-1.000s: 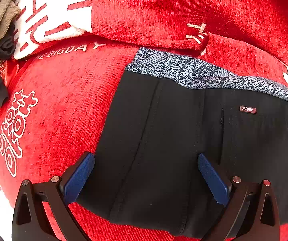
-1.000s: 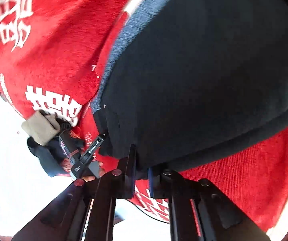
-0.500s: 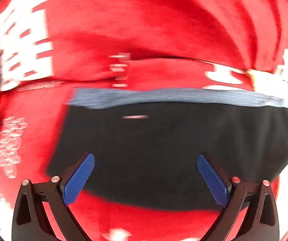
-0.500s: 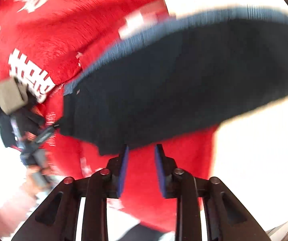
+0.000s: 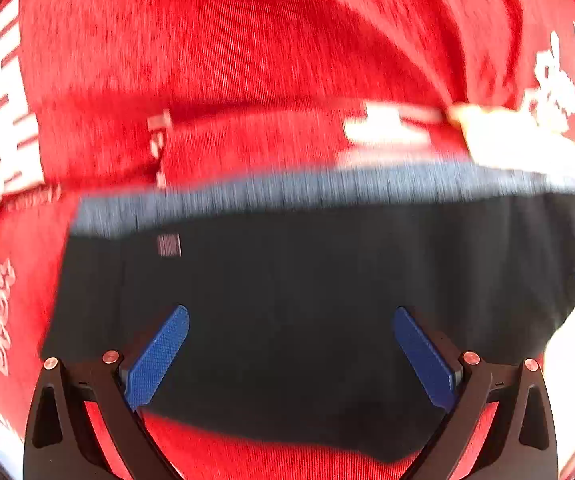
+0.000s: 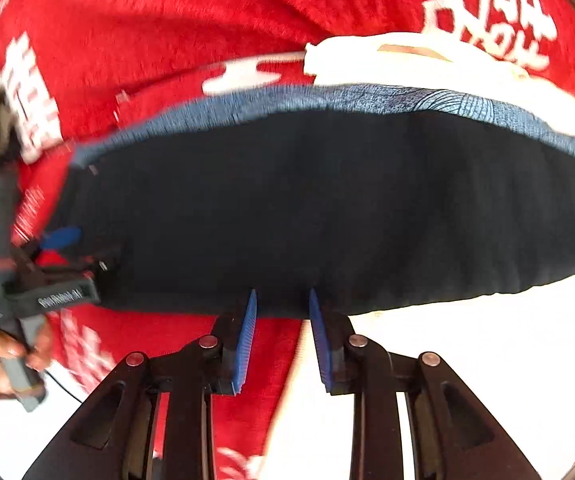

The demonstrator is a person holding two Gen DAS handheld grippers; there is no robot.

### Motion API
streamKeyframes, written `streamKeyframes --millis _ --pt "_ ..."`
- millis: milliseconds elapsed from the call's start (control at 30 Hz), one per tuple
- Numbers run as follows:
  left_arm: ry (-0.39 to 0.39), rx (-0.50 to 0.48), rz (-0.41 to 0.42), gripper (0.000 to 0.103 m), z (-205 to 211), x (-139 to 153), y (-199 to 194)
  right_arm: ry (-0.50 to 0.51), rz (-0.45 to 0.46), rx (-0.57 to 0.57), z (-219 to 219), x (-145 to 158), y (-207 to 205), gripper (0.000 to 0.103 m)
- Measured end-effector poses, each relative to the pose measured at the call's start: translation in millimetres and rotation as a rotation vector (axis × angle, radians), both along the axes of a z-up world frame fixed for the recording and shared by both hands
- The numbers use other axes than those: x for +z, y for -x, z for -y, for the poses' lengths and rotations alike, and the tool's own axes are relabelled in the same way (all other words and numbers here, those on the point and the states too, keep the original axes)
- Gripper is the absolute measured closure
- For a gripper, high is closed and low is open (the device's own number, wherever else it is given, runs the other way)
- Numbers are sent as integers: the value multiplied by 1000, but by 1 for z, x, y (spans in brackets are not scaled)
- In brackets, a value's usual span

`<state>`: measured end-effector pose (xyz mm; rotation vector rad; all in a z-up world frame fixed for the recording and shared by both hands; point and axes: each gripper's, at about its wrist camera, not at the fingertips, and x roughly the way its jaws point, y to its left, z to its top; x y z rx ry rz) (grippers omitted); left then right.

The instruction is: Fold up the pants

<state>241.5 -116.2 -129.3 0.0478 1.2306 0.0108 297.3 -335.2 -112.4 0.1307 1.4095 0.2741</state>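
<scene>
Both views motion-blurred, small label unreadable, folded black pants (image 6: 327, 208) with grey-blue patterned waistband (image 6: 427, 102) flat on red blanket (image 6: 167, 20), left gripper (image 5: 290, 356) jaws wide apart above them, right gripper (image 6: 281, 340) jaws slightly apart, empty, at near edge.

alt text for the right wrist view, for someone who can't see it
Folded black pants with a blue-grey patterned waistband lie on a red plush blanket with white characters. The right gripper, blue pads slightly apart and empty, hangs over their near edge; the left gripper is at far left.
</scene>
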Motion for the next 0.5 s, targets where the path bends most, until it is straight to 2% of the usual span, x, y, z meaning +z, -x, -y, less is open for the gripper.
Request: streamKeyframes --millis 100,200,333,400,467,500 --pt "-15 59 32 0 -6 -11 -43 -27 34 22 -7 4 -39 72" --pt "-49 140 1 0 -8 -36 -73 -44 28 34 -16 -10 -76 72" --pt "-101 253 1 0 -31 -59 -87 -39 12 49 -32 -38 -107 72" --pt "-91 294 5 0 -46 -59 -90 -7 -1 62 -34 -53 -114 73" --pt "-106 308 -7 0 -56 -55 -90 -13 41 54 -27 -52 -118 76" --pt "-114 314 -16 0 -59 -53 -89 17 55 44 -23 -51 -120 76"
